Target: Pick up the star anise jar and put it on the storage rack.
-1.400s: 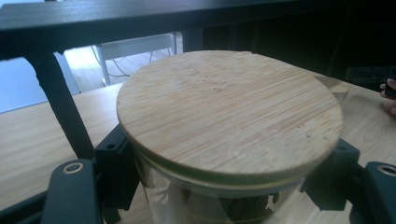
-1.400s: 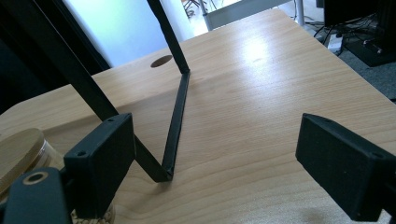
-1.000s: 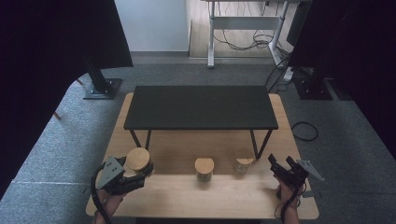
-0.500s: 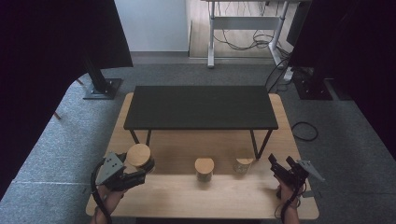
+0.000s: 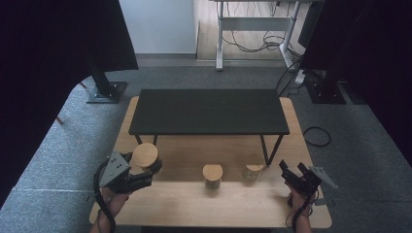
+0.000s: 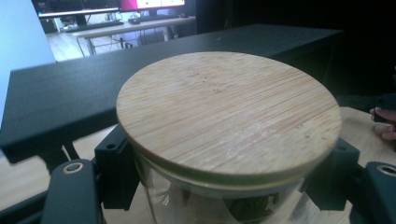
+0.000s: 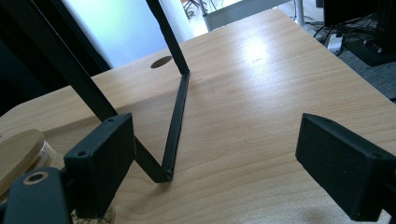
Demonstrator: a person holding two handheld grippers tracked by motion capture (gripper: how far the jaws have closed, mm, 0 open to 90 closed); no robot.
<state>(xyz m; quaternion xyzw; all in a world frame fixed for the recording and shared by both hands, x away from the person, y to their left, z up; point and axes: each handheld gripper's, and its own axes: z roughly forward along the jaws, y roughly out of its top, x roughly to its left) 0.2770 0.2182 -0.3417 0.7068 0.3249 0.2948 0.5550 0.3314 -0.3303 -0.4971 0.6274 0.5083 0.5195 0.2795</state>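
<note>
The glass jar point(image 6: 205, 205) was clamped in the left gripper point(image 5: 145, 172); the right gripper point(image 5: 294, 174) was held open. A level lift was advisable, clear of the black shelf point(image 5: 209, 111).

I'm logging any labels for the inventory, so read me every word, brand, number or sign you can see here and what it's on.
None readable: the bamboo lid of the glass jar is bare wood, and the black shelf and wooden table carry no print.
Too small and blurred to read: the lit monitor screens in the background of the left gripper view.
</note>
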